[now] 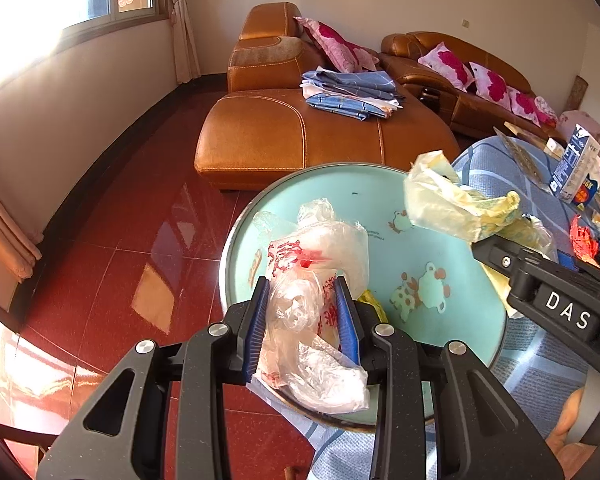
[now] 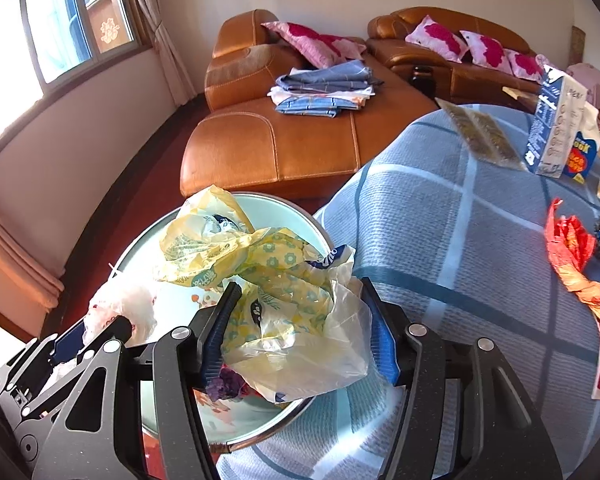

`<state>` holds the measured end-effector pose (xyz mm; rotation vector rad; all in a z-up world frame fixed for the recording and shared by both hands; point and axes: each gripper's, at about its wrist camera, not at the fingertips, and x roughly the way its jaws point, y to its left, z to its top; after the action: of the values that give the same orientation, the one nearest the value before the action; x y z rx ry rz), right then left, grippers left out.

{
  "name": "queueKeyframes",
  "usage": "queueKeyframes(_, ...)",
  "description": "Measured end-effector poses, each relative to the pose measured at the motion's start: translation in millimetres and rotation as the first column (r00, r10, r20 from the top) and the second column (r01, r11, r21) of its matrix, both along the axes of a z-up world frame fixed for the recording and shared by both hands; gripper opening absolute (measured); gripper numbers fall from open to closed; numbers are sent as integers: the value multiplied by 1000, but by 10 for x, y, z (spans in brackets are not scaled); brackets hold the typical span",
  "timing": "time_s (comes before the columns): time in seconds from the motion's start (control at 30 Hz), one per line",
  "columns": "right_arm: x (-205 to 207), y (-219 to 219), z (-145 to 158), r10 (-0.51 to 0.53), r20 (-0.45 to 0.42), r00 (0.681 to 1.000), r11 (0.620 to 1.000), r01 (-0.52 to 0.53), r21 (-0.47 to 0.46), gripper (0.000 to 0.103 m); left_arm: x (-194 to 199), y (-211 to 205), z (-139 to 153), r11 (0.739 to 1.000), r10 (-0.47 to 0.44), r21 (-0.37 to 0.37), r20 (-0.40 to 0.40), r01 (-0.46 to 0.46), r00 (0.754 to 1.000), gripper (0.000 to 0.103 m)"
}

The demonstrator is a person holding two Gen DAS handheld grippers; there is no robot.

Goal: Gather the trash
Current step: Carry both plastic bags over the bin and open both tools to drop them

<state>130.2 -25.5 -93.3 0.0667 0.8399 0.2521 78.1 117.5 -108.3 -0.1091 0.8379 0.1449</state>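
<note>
I had the left gripper [image 1: 302,320] pinching a crumpled clear plastic bag [image 1: 312,280] with red print over the round teal tray [image 1: 380,196], probably to drop it there. My right gripper [image 2: 300,320] stood wider around a yellow flowered bag [image 2: 260,280]; whether its pads still pressed, I could not tell. The tray sat on a blue checked cloth [image 2: 460,240], with red floor tiles [image 1: 120,240] and a tan leather sofa [image 2: 280,148] beyond.
</note>
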Motion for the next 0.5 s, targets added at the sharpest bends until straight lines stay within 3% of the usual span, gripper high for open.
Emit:
queueKeyframes(0.13, 29, 48, -29, 32, -12, 999, 999, -32, 7, 68, 59, 3, -55, 1000, -1, -2, -13, 1, 1000, 34)
queueKeyframes(0.23, 23, 34, -14, 39, -9, 999, 999, -39, 11, 73, 71, 8, -61, 1000, -3, -8, -22, 3, 1000, 40)
queueKeyframes(0.3, 16, 16, 3, 44, -10, 999, 999, -44, 21, 75, 55, 20, -41, 1000, 17, -14, -22, -18, 1000, 56)
queueKeyframes(0.43, -1, -28, 81, 41, 4, 999, 999, -41, 29, 76, 10, 5, 11, 999, 36, 10, -6, -36, 999, 65)
queueKeyframes(0.5, -35, -92, 143, 34, 13, 999, 998, -34, 45, 78, -30, 14, 48, 998, 62, 22, 2, -62, 998, 75)
